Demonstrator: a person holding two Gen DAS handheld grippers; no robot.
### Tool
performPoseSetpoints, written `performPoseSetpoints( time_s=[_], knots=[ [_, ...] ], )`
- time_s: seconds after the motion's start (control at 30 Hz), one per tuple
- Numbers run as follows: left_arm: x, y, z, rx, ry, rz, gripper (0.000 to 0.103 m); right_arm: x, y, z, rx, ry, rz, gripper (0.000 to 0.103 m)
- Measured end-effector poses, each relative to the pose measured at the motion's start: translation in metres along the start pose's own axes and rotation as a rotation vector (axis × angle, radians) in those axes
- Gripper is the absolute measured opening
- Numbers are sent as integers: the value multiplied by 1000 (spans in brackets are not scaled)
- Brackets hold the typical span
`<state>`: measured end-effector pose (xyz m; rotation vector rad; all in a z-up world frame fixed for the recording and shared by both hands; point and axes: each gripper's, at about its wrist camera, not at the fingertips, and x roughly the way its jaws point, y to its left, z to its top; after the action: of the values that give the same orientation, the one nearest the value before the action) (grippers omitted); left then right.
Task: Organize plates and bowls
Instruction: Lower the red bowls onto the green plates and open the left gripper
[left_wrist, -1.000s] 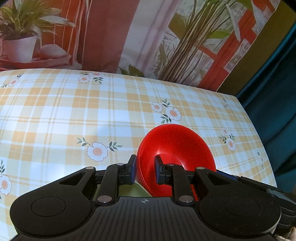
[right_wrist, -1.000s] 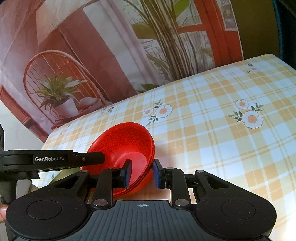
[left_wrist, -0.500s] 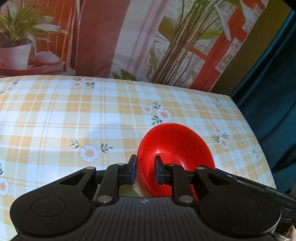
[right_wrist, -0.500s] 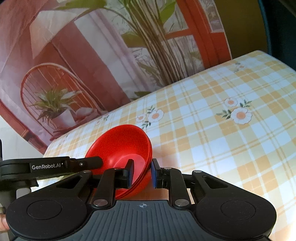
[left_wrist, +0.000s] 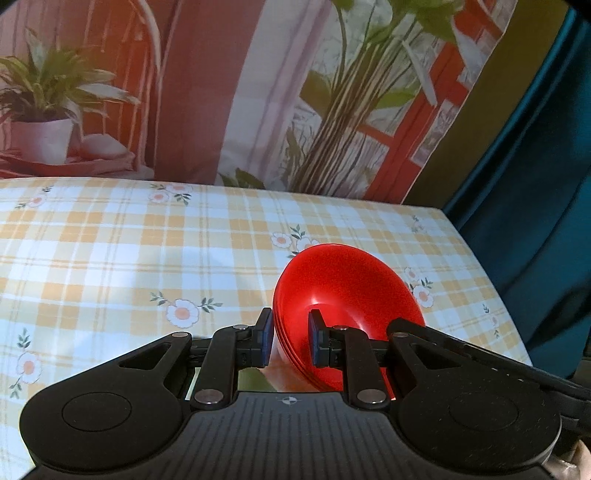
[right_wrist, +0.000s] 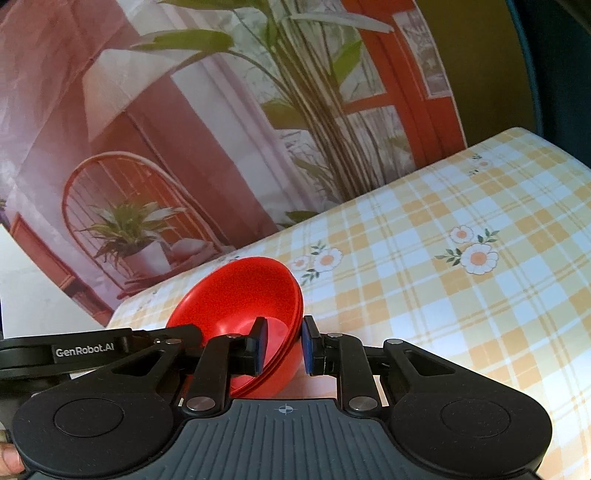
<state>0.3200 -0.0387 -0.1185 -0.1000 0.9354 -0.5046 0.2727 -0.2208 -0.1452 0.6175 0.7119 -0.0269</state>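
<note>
A stack of nested red bowls (left_wrist: 347, 295) is held between both grippers above the checked tablecloth (left_wrist: 147, 258). My left gripper (left_wrist: 290, 341) is shut on the stack's left rim, one finger outside and one inside the bowl. My right gripper (right_wrist: 282, 345) is shut on the stack's right rim in the same way; the bowls also show in the right wrist view (right_wrist: 240, 295). The other gripper's black arm (right_wrist: 92, 350) reaches in from the left. A green object (left_wrist: 255, 380) peeks out below the left gripper, mostly hidden.
The table carries a yellow and white checked cloth with daisies (right_wrist: 476, 258). A printed backdrop of plants and a red window frame (left_wrist: 332, 110) hangs behind the table. A dark teal curtain (left_wrist: 535, 184) stands past the table's right edge.
Both grippers have lifted and tilted up with the red bowls, so more backdrop and less table shows. The grips on the rims are unchanged.
</note>
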Motion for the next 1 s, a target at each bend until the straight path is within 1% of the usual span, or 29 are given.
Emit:
performPoseSetpoints(
  time_s=[0.3,0.6,1.0],
  knots=[
    [-33,17,-14,-89,-45,26,20,-5,26,-10,-50,11,49,19],
    [-58,32,-27,-118,-69,81,20,1,50,-24,-98,51,99,19],
    [-65,56,-48,-181,-66,129,20,18,75,-43,-192,93,116,19]
  ],
)
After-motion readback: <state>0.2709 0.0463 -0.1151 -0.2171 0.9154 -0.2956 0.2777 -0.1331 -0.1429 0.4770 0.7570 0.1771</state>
